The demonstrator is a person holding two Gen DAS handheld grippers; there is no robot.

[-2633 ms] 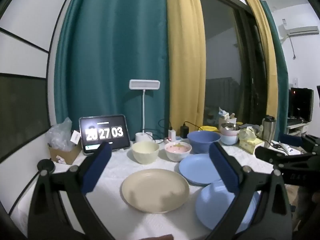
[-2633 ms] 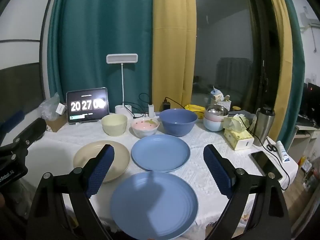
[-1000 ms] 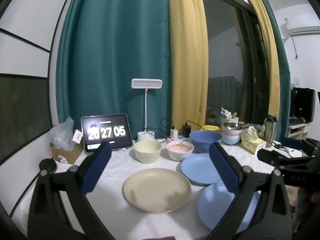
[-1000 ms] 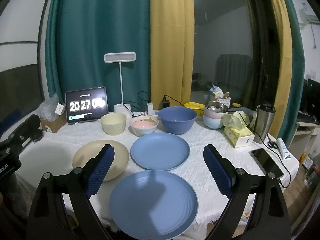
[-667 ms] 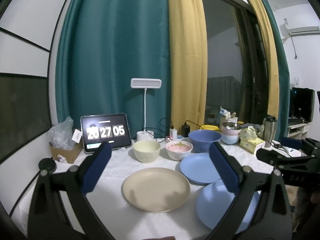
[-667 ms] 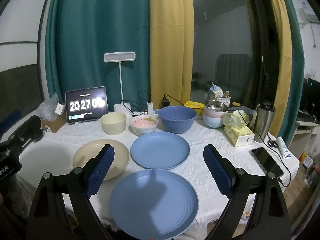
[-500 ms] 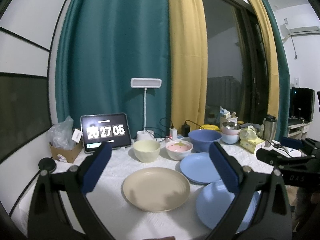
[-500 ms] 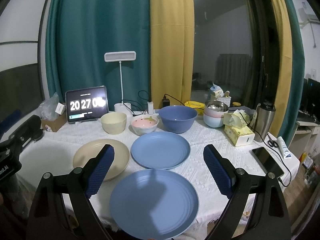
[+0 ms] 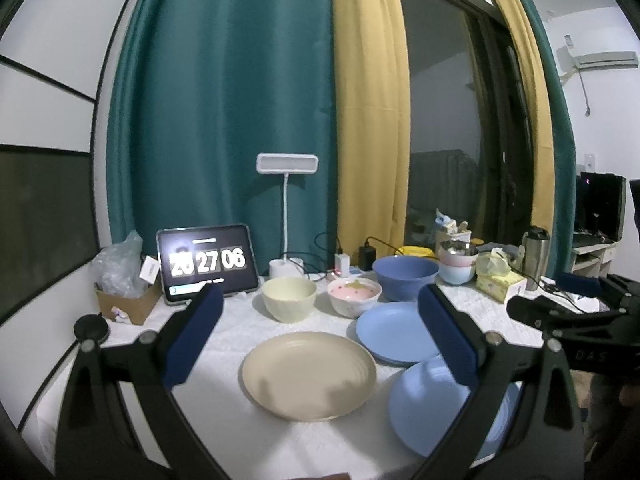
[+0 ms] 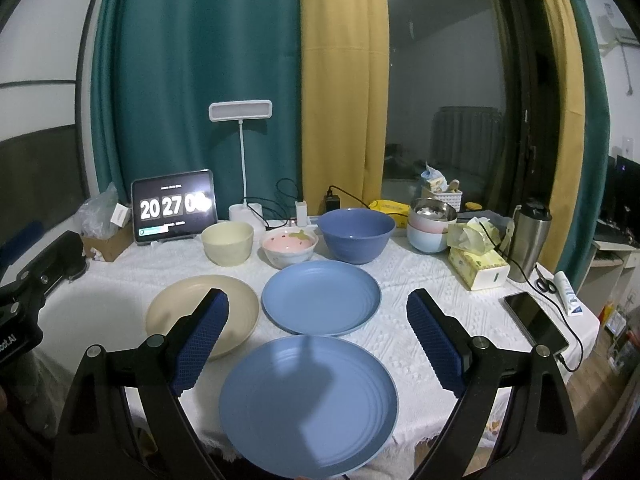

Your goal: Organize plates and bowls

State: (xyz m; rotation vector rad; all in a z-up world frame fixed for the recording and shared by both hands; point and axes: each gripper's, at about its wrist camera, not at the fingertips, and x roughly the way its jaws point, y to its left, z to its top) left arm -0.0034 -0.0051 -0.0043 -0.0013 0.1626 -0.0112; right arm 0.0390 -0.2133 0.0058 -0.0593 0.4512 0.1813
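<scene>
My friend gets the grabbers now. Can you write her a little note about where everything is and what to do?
Left hand-held gripper: open, empty, above the beige plate.
Right hand-held gripper: open, empty, above the near blue plate.
The far blue plate lies behind it. Back row, left to right: cream bowl, pink bowl, big blue bowl.
Done: nothing stacked, every plate and bowl lies apart.
Left: probably stack the three plates and nest the bowls. Mind the phone and tissue box on the right.
</scene>
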